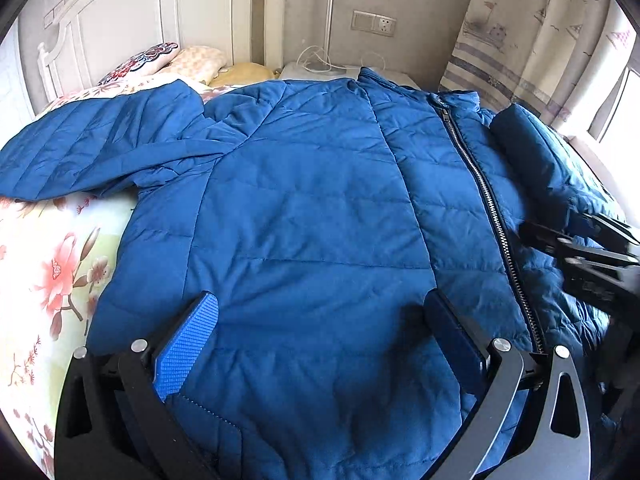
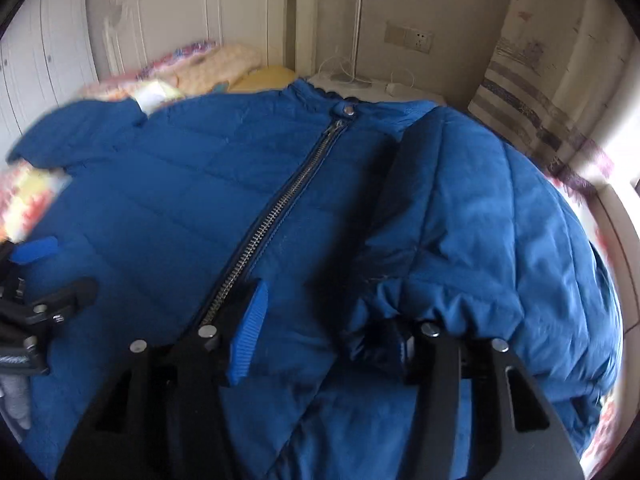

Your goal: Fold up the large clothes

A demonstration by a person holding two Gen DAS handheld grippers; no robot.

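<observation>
Both claws gape wide, holding nothing: left gripper [image 1: 320, 324] over the blue jacket [image 1: 304, 216] front, right gripper [image 2: 320, 332] beside the zipper [image 2: 276, 216], near the folded-in sleeve [image 2: 452, 216]. Jacket covers the floral bed [image 1: 44, 264], collar toward the headboard [image 1: 160, 12].

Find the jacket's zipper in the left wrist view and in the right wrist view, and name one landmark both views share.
Left wrist view: the zipper runs down the right side of the picture, from the collar to beside the right finger of the left tool.
Right wrist view: the zipper crosses the middle on a slant, from the snap button down to the left finger of the right tool.
Shared landmark: the wall socket.
</observation>
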